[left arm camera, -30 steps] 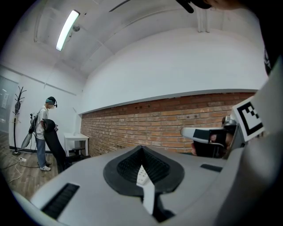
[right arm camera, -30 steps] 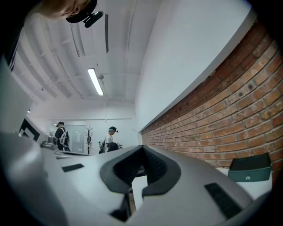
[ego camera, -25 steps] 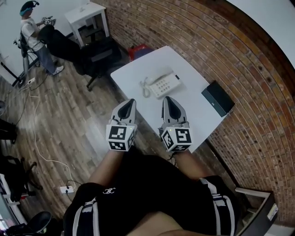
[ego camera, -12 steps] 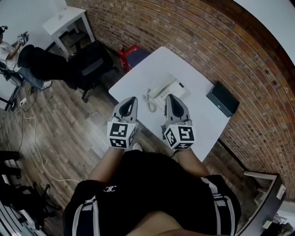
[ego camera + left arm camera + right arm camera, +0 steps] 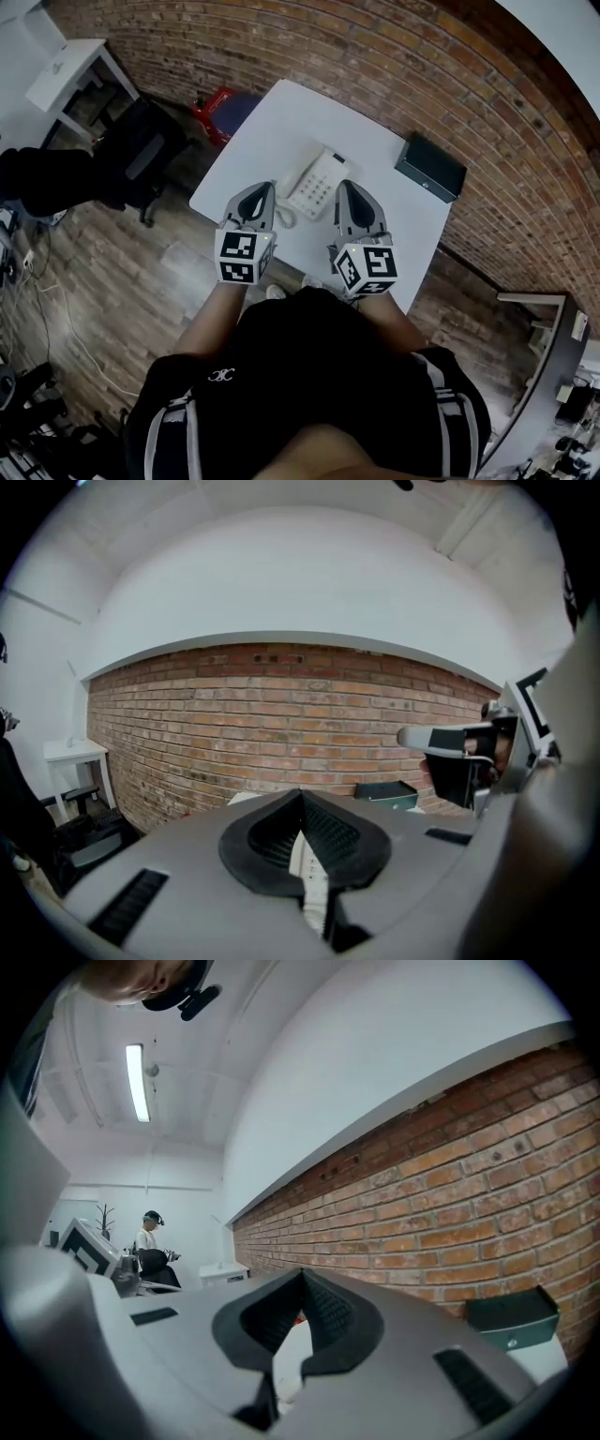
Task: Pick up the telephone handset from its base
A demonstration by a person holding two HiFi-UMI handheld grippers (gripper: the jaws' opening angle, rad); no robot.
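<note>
While your left gripper (image 5: 262,189) and right gripper (image 5: 345,187) keep their jaws pressed together on nothing, the telephone (image 5: 317,184) lies between them, handset (image 5: 298,184) on its base. Surface: white table (image 5: 281,122), black box (image 5: 429,167) by the wall. Room: brick wall (image 5: 375,56), wood floor (image 5: 112,272), black chair (image 5: 141,159).
</note>
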